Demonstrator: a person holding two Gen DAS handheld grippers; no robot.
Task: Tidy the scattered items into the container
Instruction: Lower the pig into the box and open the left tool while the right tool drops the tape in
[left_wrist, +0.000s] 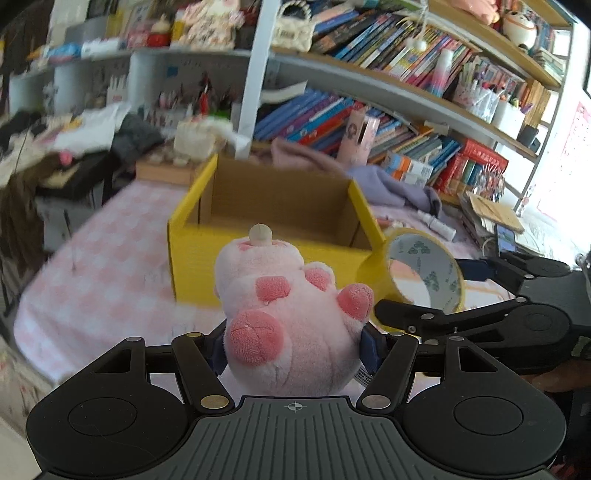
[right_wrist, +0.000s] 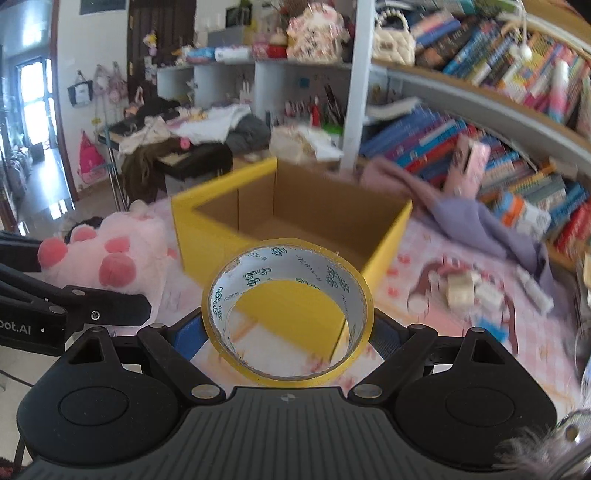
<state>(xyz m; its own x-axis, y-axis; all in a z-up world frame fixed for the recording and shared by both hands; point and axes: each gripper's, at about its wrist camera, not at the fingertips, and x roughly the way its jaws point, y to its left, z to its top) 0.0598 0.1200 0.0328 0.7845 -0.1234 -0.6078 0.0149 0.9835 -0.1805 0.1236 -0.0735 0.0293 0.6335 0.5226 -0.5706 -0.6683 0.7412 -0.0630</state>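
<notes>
My left gripper (left_wrist: 293, 349) is shut on a pink plush toy (left_wrist: 291, 317) with darker pink paw pads, held up in front of the yellow cardboard box (left_wrist: 192, 225). My right gripper (right_wrist: 288, 339) is shut on a yellow tape roll (right_wrist: 288, 314), its blue pads pressed against both sides. The open box (right_wrist: 207, 210) lies just ahead of the roll in the right wrist view, brown inside. The plush toy (right_wrist: 110, 254) shows at the left there, and the tape roll (left_wrist: 424, 273) shows at the right in the left wrist view.
The box stands on a pink checked cloth (left_wrist: 96, 280). A purple garment (right_wrist: 491, 229) and several small scattered items (right_wrist: 465, 291) lie to the right of the box. Crowded bookshelves (left_wrist: 406, 92) rise behind, and a cluttered desk (right_wrist: 177, 147) sits at the back left.
</notes>
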